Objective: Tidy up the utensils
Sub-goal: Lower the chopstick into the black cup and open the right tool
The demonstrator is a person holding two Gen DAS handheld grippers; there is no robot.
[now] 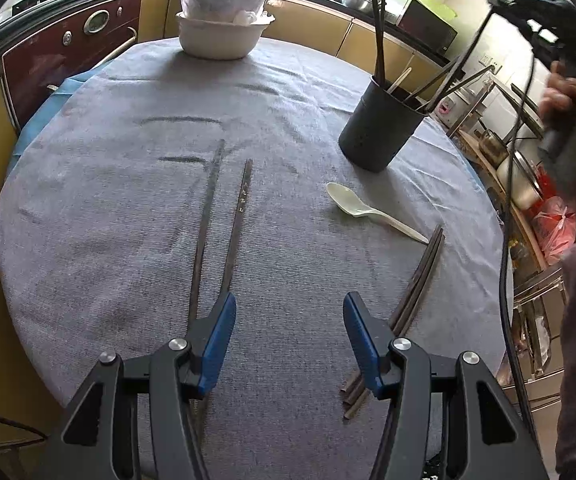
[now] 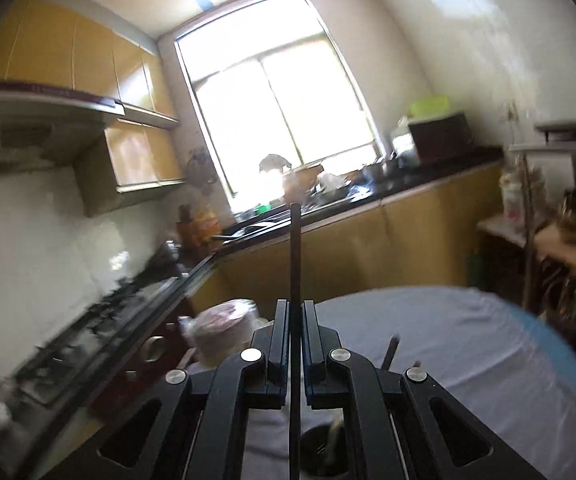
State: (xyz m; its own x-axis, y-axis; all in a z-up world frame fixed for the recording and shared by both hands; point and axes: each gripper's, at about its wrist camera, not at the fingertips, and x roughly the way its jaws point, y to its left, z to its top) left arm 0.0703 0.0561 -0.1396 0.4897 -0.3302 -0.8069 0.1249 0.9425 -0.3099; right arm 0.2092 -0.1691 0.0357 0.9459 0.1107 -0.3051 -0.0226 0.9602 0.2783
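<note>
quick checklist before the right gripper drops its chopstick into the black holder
1. Right gripper shut on the chopstick: ok.
2. Chopstick upright between the fingers: ok.
3. Black holder below the right gripper: ok, its opening shows right under the fingers.
4. Room in the holder: ok, several utensils lean to one side and a gap is open.
5. Lower chopstick tip lined up inside the rim: cannot tell, hidden by the gripper.
6. Left gripper out of the way: ok, open, low over the table, apart from the holder.
</note>
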